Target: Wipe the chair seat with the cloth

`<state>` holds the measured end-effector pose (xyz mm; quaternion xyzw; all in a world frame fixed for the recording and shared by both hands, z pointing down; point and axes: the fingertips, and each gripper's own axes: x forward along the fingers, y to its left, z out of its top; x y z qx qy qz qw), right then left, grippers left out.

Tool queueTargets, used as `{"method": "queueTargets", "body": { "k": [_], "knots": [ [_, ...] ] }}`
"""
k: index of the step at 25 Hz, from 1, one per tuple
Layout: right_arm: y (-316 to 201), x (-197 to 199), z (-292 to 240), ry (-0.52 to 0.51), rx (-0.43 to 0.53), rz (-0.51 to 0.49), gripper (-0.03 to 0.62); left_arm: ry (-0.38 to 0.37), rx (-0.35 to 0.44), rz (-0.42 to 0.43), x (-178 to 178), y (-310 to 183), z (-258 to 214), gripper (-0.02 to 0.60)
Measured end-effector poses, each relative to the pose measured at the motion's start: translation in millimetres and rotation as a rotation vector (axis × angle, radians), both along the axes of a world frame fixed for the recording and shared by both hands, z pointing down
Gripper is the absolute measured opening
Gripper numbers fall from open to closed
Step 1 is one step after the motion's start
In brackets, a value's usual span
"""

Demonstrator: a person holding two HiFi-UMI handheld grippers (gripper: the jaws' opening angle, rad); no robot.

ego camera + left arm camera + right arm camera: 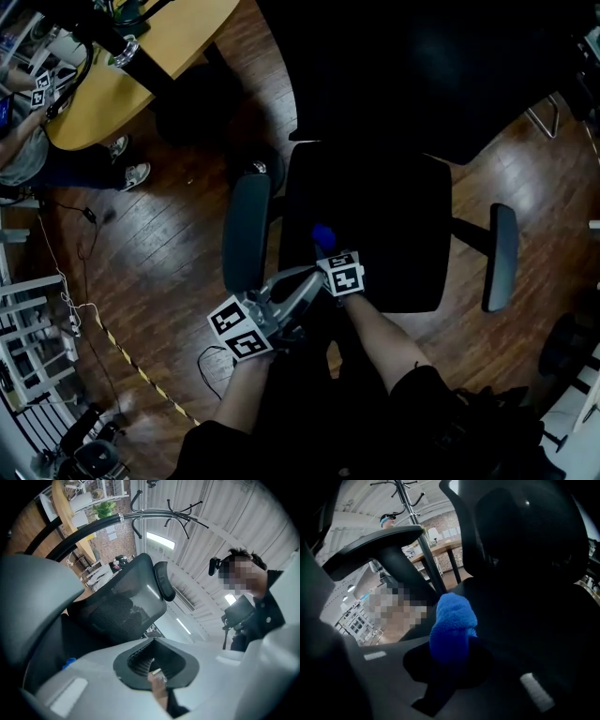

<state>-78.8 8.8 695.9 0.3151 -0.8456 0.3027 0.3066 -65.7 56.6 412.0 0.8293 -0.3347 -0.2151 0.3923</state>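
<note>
the right hand-held gripper [328, 255] is clamping the blue cloth [452, 620] over the chair seat [394, 225] — the left hand-held gripper [307, 283] is hovering closed, empty.

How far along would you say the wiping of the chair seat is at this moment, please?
Done: the blue cloth is clamped in the right gripper. In hand: it is held over the front of the black seat; contact is unclear. Left: nearly the whole seat lies beyond the cloth, with no wiped patch distinguishable. The left gripper is shut and empty beside the armrest.
</note>
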Motion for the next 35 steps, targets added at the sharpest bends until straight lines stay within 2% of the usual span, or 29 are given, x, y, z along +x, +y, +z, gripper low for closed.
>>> {"method": "queueTargets", "body": {
  "k": [4, 11, 15, 18, 25, 27, 30, 35],
  "knots": [
    [-12.0, 76.4, 12.3, 0.076, 0.022, 0.076, 0.04, 0.005, 0.013, 0.043, 14.8, -5.5, -2.1, -0.008],
    [-29.6, 213.8, 6.8, 0.166, 0.012, 0.324, 0.04, 0.005, 0.016, 0.13, 48.3, -15.7, -5.3, -0.008],
    [-34.0, 264.2, 1.0, 0.206, 0.018, 0.396, 0.04, 0.006, 0.018, 0.167, 65.4, -18.6, -4.7, -0.008],
    [-35.3, 281.5, -1.5, 0.215, 0.023, 0.416, 0.04, 0.003, 0.017, 0.185, 73.3, -19.1, -2.5, -0.008],
    [-31.2, 289.8, -5.0, 0.233, 0.013, 0.441, 0.04, 0.004, 0.024, 0.174, 75.5, -17.4, -8.9, -0.008],
    [-27.5, 281.6, -8.7, 0.223, 0.012, 0.443, 0.04, 0.004, 0.029, 0.16, 70.5, -16.6, -13.2, -0.008],
    [-20.9, 236.2, -16.7, 0.165, 0.004, 0.378, 0.04, 0.003, 0.035, 0.121, 58.1, -17.1, -19.8, -0.008],
    [5.3, 127.8, -23.2, 0.062, -0.04, 0.194, 0.04, 0.004, 0.048, 0.064, 39.8, -10.7, -31.4, -0.008]
  ]
}}
